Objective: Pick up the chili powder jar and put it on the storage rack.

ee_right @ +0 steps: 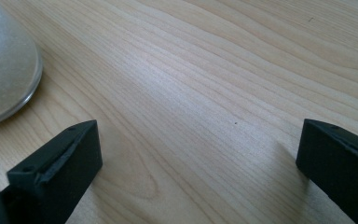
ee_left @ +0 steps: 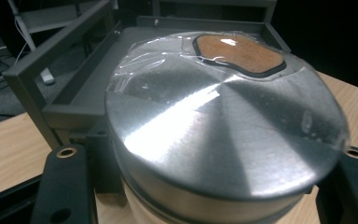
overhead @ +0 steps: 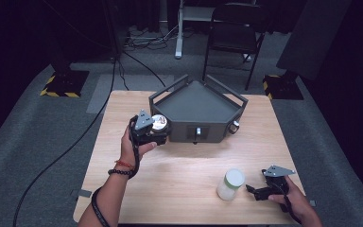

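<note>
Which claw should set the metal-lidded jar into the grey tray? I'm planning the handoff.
Left. The left claw is shut on the jar right beside the grey tray; the right claw rests open on the table by the frosted jar.

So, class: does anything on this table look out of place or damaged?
Only the film on the tin's lid, held in the left claw: it looks wrinkled near the far edge. The jar stands upright; nothing has spilled.

Left gripper (overhead: 157,126), raised above the table in the left hand (overhead: 131,146), jaws clamped on either side of a load. Right gripper (overhead: 260,190), held low in the right hand (overhead: 297,201), jaws spread wide with nothing between them.
</note>
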`<action>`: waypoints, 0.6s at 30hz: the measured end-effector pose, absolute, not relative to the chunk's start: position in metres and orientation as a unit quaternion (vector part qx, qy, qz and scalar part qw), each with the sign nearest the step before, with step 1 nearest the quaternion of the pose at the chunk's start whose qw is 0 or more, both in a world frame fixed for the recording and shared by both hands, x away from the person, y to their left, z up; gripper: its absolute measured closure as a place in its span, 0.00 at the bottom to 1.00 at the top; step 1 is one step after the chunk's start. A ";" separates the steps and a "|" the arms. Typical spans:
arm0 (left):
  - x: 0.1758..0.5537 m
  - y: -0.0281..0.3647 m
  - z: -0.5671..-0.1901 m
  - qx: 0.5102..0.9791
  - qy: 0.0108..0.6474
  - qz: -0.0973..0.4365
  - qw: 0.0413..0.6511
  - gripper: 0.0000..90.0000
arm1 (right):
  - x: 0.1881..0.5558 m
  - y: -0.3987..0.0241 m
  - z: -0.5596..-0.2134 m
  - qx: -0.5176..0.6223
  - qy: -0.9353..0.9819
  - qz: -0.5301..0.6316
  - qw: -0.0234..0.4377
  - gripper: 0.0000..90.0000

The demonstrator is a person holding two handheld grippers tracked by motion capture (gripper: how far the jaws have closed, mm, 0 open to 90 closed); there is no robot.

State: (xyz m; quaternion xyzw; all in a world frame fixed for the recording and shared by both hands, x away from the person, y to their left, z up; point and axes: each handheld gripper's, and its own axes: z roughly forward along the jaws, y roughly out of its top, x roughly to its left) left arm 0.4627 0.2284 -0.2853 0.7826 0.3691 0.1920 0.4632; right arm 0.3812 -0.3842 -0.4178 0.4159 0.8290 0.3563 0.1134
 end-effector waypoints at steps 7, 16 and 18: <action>0.474 0.222 -0.275 0.783 0.361 0.196 0.468 0.35 | 0.381 -0.384 -0.418 0.416 0.829 0.356 0.113 0.00; 0.487 0.212 -0.261 0.781 0.357 0.206 0.469 0.35 | 0.381 -0.385 -0.418 0.415 0.829 0.357 0.113 0.00; 0.490 0.209 -0.259 0.783 0.354 0.207 0.468 0.35 | 0.381 -0.385 -0.418 0.415 0.829 0.357 0.113 0.00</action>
